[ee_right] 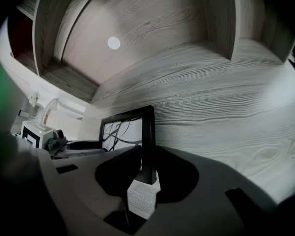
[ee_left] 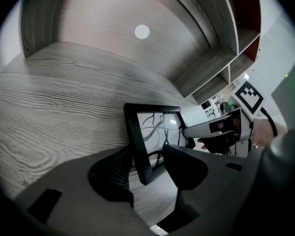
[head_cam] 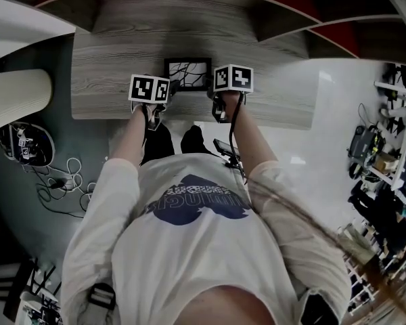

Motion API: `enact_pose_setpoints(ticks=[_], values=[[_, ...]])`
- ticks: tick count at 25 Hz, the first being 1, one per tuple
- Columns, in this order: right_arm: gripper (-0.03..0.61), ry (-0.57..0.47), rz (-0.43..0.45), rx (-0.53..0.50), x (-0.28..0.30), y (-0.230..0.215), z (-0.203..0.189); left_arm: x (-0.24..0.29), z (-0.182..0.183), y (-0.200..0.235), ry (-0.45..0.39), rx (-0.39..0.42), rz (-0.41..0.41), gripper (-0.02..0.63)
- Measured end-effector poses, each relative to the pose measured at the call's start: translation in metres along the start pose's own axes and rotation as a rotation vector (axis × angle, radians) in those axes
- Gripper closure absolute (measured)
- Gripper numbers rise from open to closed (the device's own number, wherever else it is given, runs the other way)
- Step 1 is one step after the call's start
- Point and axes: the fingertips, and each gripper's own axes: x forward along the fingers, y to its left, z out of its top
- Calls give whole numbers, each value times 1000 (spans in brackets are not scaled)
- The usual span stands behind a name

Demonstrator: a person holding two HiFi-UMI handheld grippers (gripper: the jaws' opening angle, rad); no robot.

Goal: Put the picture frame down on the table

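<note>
In the head view, the person [head_cam: 189, 249] in a white printed shirt fills the lower half, with both arms reaching up the picture to a grey wood-grain table [head_cam: 108, 80]. The picture frame [head_cam: 187, 73] sits at upper centre, its line drawing facing us. The left gripper [head_cam: 164, 95] is at its left edge and the right gripper [head_cam: 213, 87] at its right edge. The marker cubes [head_cam: 149, 88] cover both sets of tips, so we cannot read the jaws here, nor whether the frame touches the table. Loose cables [head_cam: 61, 181] lie at middle left, and cluttered racks [head_cam: 386, 147] are cut off at the right edge.

In the left gripper view, the left gripper [ee_left: 148, 163] has its jaws on either side of the frame's black side bar [ee_left: 137, 141]. One jaw lies against the back. A strip of light shows between the bar and the other jaw, so the jaws are apart rather than pressed. Grain of the table [ee_left: 54, 112] shows under the near corner. The right gripper [ee_left: 221, 127] is at middle right, partly cut off by our own housing. Shelves [ee_left: 216, 58] curve across the upper right.

In the right gripper view, the right gripper [ee_right: 146, 173] is clamped on the frame's other side bar [ee_right: 148, 136], with both jaws meeting it. The jaws hide the lower part of the picture. The table [ee_right: 226, 107] spreads to the right, and the left gripper [ee_right: 64, 144] is dim at lower left. We cannot tell whether the frame touches the table.
</note>
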Motion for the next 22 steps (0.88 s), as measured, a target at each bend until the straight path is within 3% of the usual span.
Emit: enact_pose_setpoints(ticks=[16, 22], values=[[502, 41, -75, -3, 1, -10, -3, 0, 1, -3, 69, 12, 37, 430], [500, 58, -81, 9, 7, -10, -1, 1, 2, 3, 90, -35, 10, 430]])
